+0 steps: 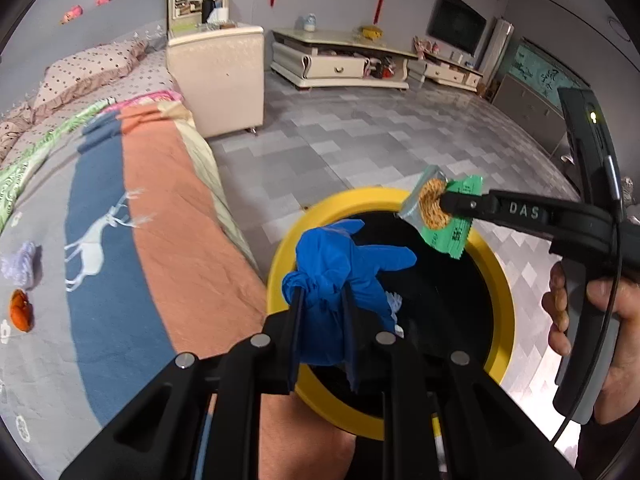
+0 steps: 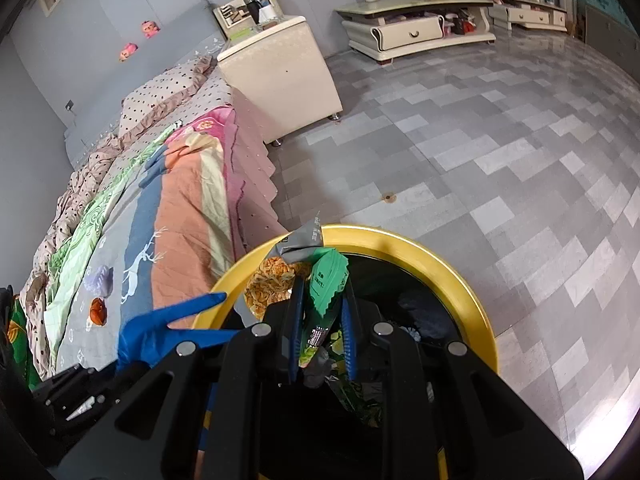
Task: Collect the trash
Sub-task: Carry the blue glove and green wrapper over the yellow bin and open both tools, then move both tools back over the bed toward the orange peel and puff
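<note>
Beside bed — one bin, two grippers, each clamping one item

My left gripper is matte black, with four round silver screws across its linkage and flat black fingers; my right gripper bears white "DAS" lettering, a grey handle and thin black cable, gripped by my bare-skinned right hand

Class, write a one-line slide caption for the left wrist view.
Left gripper holds blue glove over yellow-rimmed bin; right gripper brings snack wrapper.
</note>
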Tool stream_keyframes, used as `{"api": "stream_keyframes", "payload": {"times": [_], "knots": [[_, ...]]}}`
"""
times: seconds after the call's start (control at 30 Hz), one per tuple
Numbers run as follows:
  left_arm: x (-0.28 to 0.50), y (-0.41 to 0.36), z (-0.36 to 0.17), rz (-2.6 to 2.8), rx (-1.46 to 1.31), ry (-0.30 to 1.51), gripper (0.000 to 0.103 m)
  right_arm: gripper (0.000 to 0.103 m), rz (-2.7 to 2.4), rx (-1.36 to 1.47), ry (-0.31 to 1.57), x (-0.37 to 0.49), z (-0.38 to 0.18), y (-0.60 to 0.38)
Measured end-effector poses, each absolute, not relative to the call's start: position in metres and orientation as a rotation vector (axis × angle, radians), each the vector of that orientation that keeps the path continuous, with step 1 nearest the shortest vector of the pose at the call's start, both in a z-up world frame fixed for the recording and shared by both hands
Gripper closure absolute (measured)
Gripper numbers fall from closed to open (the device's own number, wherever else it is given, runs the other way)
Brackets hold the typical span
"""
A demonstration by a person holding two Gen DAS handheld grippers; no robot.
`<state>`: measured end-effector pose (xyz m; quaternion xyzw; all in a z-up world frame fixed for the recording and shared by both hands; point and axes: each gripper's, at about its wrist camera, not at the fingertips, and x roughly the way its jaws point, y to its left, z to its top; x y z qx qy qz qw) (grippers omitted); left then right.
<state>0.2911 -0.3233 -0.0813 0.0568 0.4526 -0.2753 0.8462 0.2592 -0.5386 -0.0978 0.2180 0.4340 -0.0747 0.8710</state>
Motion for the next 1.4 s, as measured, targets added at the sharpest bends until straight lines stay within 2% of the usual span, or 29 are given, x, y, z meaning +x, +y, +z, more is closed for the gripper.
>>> {"api": "stream_keyframes", "payload": {"times": [0.23, 0.37, 0.53, 0.67, 0.77, 0.93, 1.0, 1.23, 1.4], "knots": [[0.291, -0.330, -0.090, -0.582, 0.125, 0.975, 0.084, 0.085, -0.156, 0.463, 0.894, 0.257, -0.099, -0.541], [0.290, -0.330, -0.089, -0.575, 0.127, 0.969, 0.070, 0.083, -0.171, 0.463, 0.883, 0.254, -0.095, -0.541], [0.291, -0.325, -0.088, -0.563, 0.109, 0.973, 0.055, 0.071, -0.195, 0.460, 0.883, 0.252, -0.094, -0.541], [0.290, -0.318, -0.087, -0.550, 0.107, 0.966, 0.046, 0.070, -0.209, 0.460, 0.884, 0.250, -0.092, -0.541], [0.291, -0.311, -0.086, -0.542, 0.100, 0.966, 0.042, 0.068, -0.212, 0.467, 0.888, 0.251, -0.091, -0.540], [0.298, -0.292, -0.088, -0.503, 0.066, 0.977, 0.034, 0.053, -0.200, 0.484, 0.891, 0.255, -0.089, -0.533], [0.300, -0.283, -0.089, -0.482, 0.060, 0.974, 0.032, 0.042, -0.198, 0.491, 0.893, 0.257, -0.088, -0.529], [0.308, -0.250, -0.092, -0.419, 0.034, 0.972, 0.028, 0.031, -0.179, 0.474, 0.902, 0.266, -0.082, -0.511], [0.316, -0.219, -0.093, -0.367, 0.005, 0.968, 0.028, 0.020, -0.142, 0.427, 0.916, 0.280, -0.075, -0.486]]}}
